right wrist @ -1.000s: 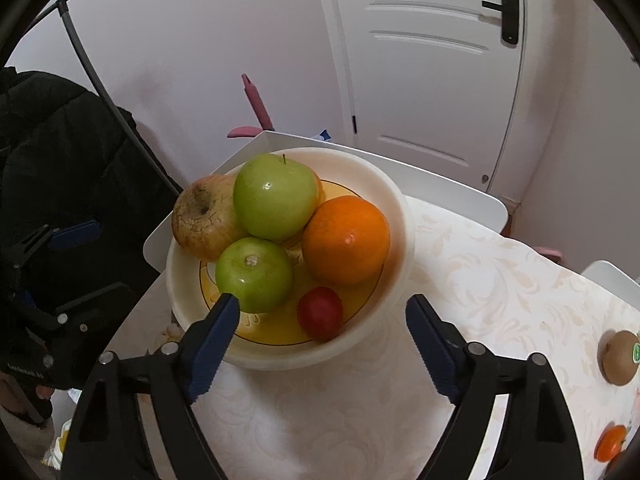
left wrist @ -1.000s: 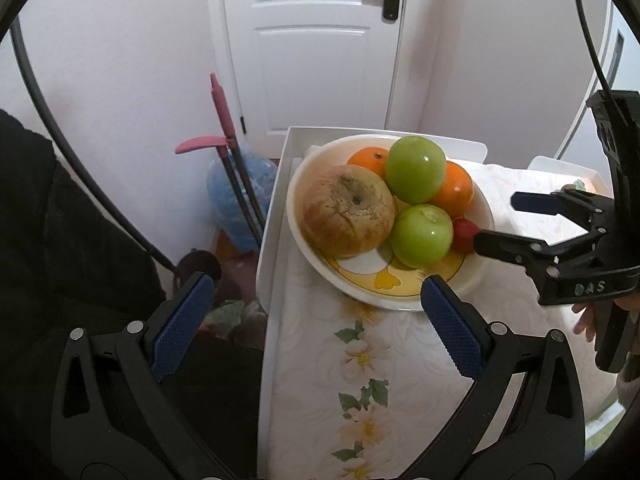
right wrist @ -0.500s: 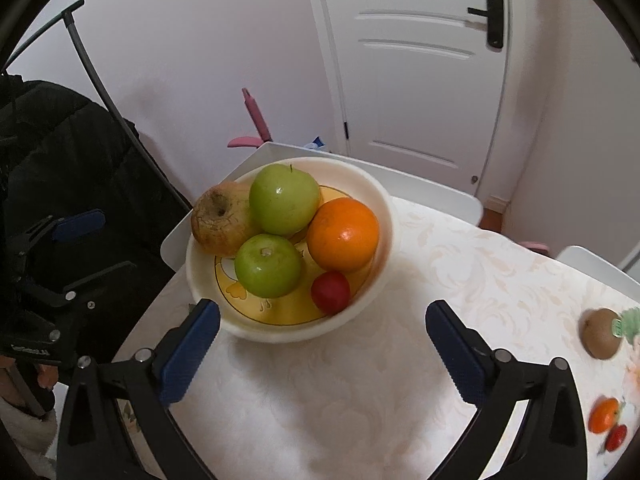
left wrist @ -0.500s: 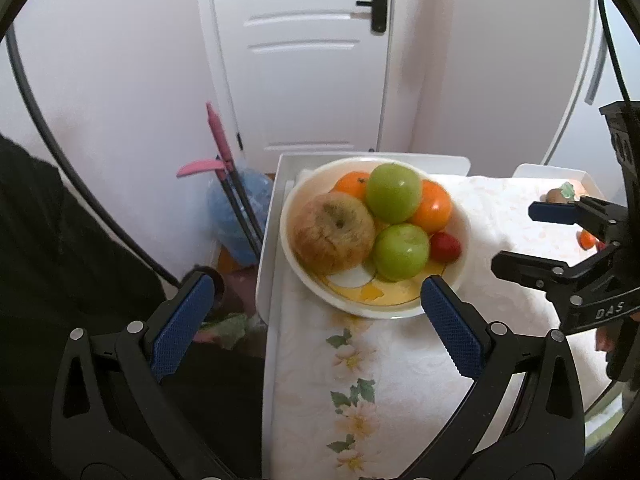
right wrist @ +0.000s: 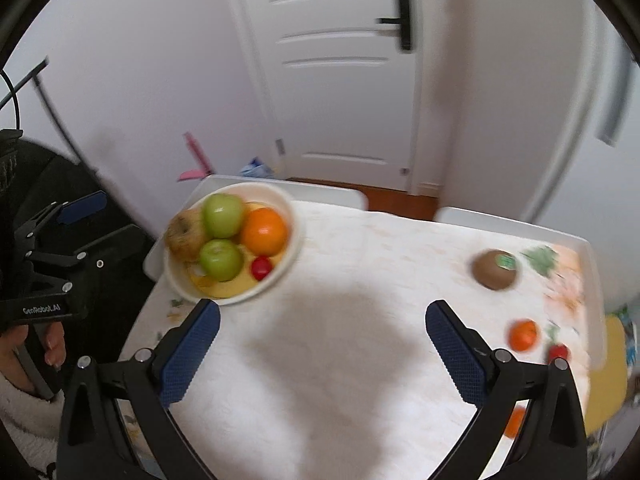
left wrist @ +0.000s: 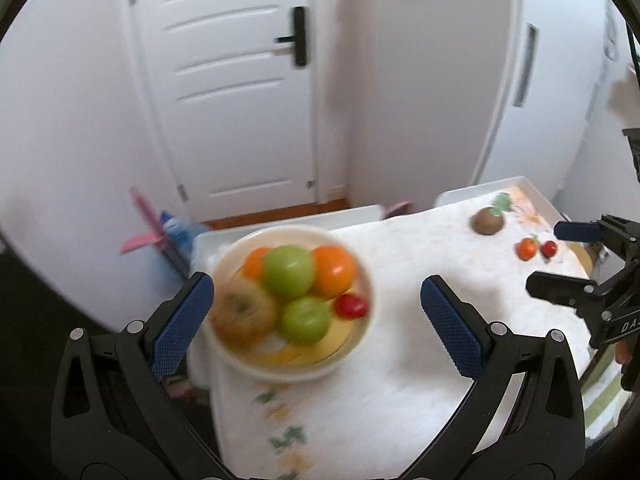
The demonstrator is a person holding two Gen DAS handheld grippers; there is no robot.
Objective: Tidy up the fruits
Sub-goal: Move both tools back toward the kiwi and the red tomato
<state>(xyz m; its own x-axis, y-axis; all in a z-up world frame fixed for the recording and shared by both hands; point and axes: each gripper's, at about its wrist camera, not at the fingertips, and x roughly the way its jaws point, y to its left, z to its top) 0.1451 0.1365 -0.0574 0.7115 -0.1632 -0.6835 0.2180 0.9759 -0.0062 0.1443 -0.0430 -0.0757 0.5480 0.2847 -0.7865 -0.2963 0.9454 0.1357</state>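
A cream bowl [left wrist: 288, 232] [right wrist: 256, 189] stands at the table's far left corner. It holds two green apples [left wrist: 288, 266], two oranges [left wrist: 334, 270], a wrinkled brown apple [left wrist: 242, 314] and a small red fruit [left wrist: 351, 306]. At the table's right end lie a kiwi [right wrist: 495, 270] [left wrist: 488, 222], a small orange fruit [right wrist: 523, 335] and a small red one [right wrist: 558, 352]. My left gripper [left wrist: 316, 284] [right wrist: 124, 216] hangs open and empty above the bowl's near side. Over the middle of the cloth my right gripper [right wrist: 323, 312] [left wrist: 560, 260] is wide open and empty.
A white floral cloth [right wrist: 340, 360] covers the table, with white raised edges [right wrist: 520, 224] at the back and right. Behind are a white door [right wrist: 344, 80], a pink-handled tool [left wrist: 140, 220] and a blue bag. A dark coat [right wrist: 60, 184] lies left; a hand [right wrist: 52, 344] holds the left gripper.
Both grippers have risen and backed away from the bowl, so it looks smaller and the table's right end has come into view. The right jaws stand wider than a second ago.
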